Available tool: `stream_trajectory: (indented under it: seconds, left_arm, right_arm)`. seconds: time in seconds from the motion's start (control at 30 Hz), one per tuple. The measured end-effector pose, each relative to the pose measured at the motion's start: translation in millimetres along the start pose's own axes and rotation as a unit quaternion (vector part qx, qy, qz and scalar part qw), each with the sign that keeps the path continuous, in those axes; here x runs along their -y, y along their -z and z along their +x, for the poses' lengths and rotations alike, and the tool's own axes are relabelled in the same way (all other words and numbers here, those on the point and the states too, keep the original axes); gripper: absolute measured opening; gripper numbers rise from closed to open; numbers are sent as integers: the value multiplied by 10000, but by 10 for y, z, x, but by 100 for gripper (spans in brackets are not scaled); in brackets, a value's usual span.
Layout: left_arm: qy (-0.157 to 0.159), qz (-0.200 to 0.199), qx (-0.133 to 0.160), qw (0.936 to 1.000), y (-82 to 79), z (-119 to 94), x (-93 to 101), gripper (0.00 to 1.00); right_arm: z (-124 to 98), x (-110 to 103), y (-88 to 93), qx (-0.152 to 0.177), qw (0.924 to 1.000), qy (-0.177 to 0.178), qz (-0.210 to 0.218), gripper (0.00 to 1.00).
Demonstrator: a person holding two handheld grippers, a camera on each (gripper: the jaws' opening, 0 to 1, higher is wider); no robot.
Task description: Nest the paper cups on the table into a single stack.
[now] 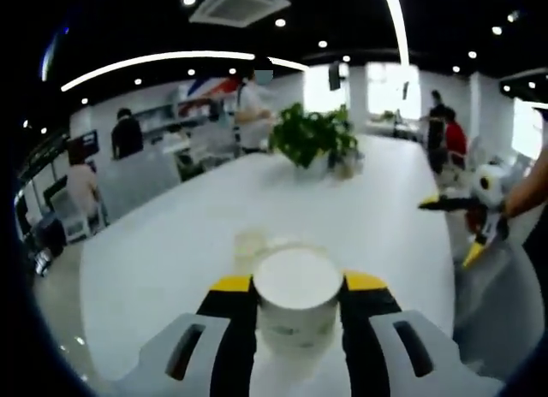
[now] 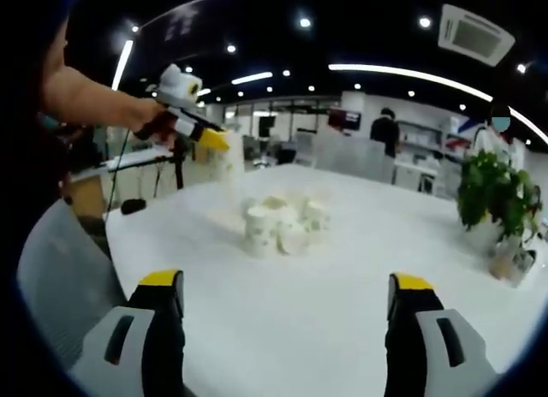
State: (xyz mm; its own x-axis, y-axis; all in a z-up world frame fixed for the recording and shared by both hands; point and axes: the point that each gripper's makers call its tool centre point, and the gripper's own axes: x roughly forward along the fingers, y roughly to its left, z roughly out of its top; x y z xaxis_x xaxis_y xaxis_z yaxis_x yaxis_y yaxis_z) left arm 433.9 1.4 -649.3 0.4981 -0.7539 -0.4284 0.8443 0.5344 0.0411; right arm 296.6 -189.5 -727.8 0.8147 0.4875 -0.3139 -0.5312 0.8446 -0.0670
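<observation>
Worktop (image 2: 342,294): white, long, glossy; it runs ahead of me toward the far end of the room.
Potted plant (image 1: 310,137): green leaves, standing on my worktop near its far end.
Small pot (image 2: 511,262): just beside the plant.
People: several stand or sit behind my worktop.
Ceiling: dark, with spotlights and light strips.
Air-conditioning unit (image 1: 239,4): ceiling-mounted.

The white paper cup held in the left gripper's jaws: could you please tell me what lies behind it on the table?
Behind the white paper cup, on the white table, a blurry pale cup-like shape shows, partly covered. Farther back stands a green potted plant.
</observation>
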Motion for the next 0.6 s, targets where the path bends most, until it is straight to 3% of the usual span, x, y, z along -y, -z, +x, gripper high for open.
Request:
stream_trajectory:
  seconds: [0.2,0.6]
  left_arm:
    - [117,-20,139,9998,-114,-46,116,35]
    - [345,92,283,9990,-267,-145,436,35]
  right_arm:
    - [5,-7,-87,42,10000,-59,34,96]
    - [96,-125,-682,419,9976,-545,-127,95]
